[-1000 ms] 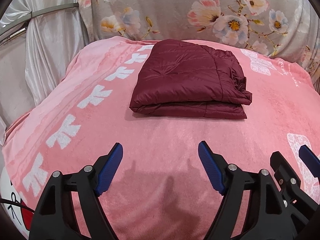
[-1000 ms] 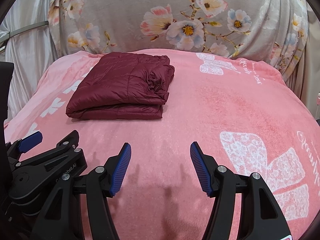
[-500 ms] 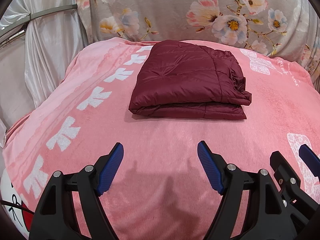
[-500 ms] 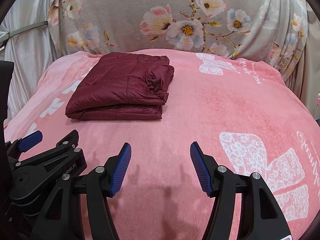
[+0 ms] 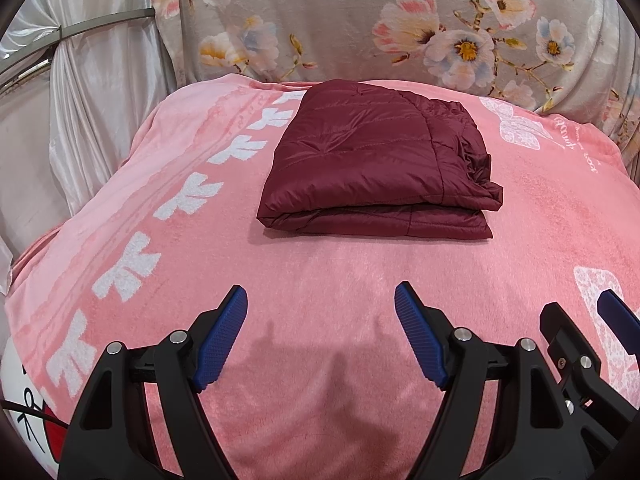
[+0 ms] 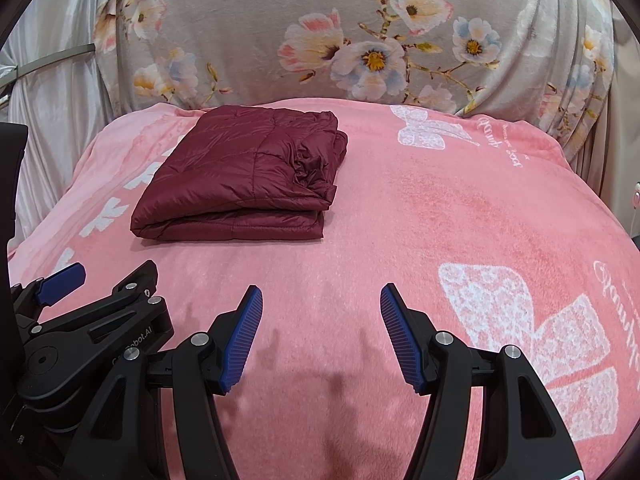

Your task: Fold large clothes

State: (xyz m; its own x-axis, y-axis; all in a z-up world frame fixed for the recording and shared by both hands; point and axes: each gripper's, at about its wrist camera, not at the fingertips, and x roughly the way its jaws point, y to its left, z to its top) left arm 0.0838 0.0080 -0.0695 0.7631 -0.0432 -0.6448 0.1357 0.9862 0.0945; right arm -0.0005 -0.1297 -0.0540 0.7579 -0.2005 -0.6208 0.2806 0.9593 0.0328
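Folded maroon jacket (image 5: pixel 376 160) on pink blanket (image 5: pixel 320 272), floral cover (image 5: pixel 340 20) behind; both hand-held grippers (image 5: pixel 320 336) (image 6: pixel 320 332) agape, empty

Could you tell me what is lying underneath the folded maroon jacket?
The folded maroon jacket rests on a pink blanket printed with white bows. The blanket spreads out on every side of it. The patch directly beneath the jacket is covered, so its pattern there cannot be seen.

Bed's covered in a fuzzy pink blanket (image 5: pixel 320 280) with white bows. Grey floral fabric (image 6: pixel 360 20) drapes behind, shiny white curtain (image 5: pixel 100 100) on the left.
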